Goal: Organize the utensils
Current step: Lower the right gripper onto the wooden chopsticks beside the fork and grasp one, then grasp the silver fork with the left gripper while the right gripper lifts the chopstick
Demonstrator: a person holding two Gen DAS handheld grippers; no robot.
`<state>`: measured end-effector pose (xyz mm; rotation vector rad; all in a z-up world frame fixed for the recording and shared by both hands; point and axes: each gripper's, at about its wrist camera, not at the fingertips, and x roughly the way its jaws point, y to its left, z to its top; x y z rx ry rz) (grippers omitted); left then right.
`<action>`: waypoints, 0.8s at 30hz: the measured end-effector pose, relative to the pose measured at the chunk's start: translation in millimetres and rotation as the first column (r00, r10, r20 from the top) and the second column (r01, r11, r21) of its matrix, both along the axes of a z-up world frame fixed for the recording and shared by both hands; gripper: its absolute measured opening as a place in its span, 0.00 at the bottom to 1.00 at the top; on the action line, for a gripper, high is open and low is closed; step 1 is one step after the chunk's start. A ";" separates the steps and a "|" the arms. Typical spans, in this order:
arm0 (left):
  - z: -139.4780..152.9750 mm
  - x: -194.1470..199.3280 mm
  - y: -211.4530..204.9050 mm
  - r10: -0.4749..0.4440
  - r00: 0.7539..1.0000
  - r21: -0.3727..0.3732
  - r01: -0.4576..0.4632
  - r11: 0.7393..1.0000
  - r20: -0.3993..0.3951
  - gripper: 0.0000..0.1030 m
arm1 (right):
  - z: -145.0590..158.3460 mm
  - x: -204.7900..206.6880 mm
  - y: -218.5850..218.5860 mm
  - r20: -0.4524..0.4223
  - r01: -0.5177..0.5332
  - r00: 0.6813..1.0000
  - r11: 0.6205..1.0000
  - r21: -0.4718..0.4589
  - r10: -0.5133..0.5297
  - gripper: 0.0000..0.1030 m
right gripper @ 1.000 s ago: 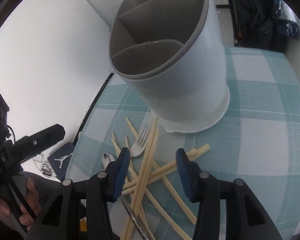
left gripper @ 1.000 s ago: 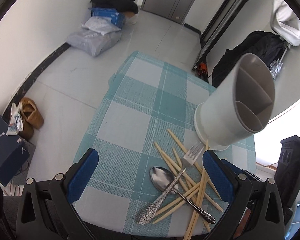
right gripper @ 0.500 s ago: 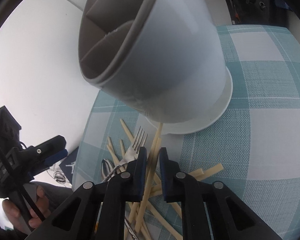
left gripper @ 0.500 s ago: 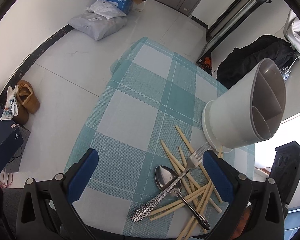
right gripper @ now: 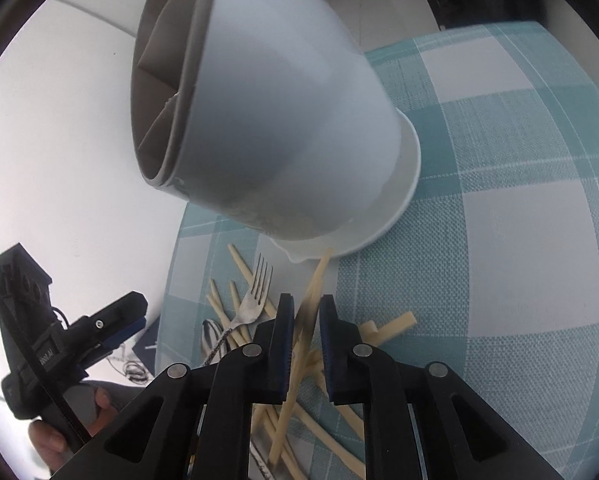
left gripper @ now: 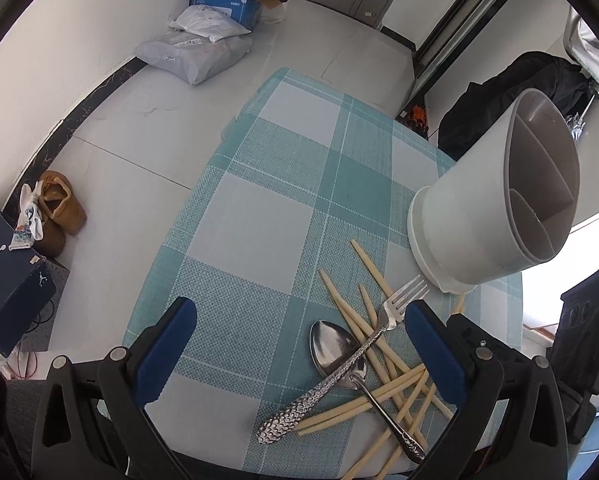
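Note:
A white utensil holder [left gripper: 479, 208] [right gripper: 279, 120] with grey dividers stands on the teal checked tablecloth [left gripper: 283, 208]. In front of it lie several pale chopsticks [left gripper: 351, 312], crossed by a fork [left gripper: 383, 320] with a hammered handle and a spoon [left gripper: 331, 344]. My right gripper [right gripper: 305, 320] is low over the pile with one chopstick [right gripper: 311, 300] between its blue pads; the jaws are opening slightly while both pads still touch it. My left gripper [left gripper: 299, 344] hangs open above the table's near edge, with the spoon below its gap and nothing held.
The table edge [left gripper: 179, 232] drops to a grey floor on the left, with shoes [left gripper: 59, 208] and a dark box [left gripper: 11, 280]. Bags [left gripper: 195, 52] lie by the far wall. A hand [right gripper: 51, 436] holds the left gripper [right gripper: 111, 320].
My right gripper's jaws came together around a chopstick as it sank toward the pile and rolled. The left gripper stayed open and almost still.

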<state>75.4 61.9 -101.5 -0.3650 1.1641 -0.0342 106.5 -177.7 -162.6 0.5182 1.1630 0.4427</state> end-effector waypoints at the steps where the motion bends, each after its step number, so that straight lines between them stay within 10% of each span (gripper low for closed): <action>1: 0.1 -0.2 -0.7 -0.004 1.000 0.003 0.004 1.000 0.001 0.99 | -0.4 -0.8 -0.9 -0.003 0.003 1.000 1.000 -0.001 -0.003 0.14; 24: -2.4 -2.5 -19.9 -0.044 0.999 0.050 0.044 0.998 -0.001 0.99 | -2.1 -10.3 -7.9 -0.011 -0.006 1.000 0.999 0.040 0.006 0.07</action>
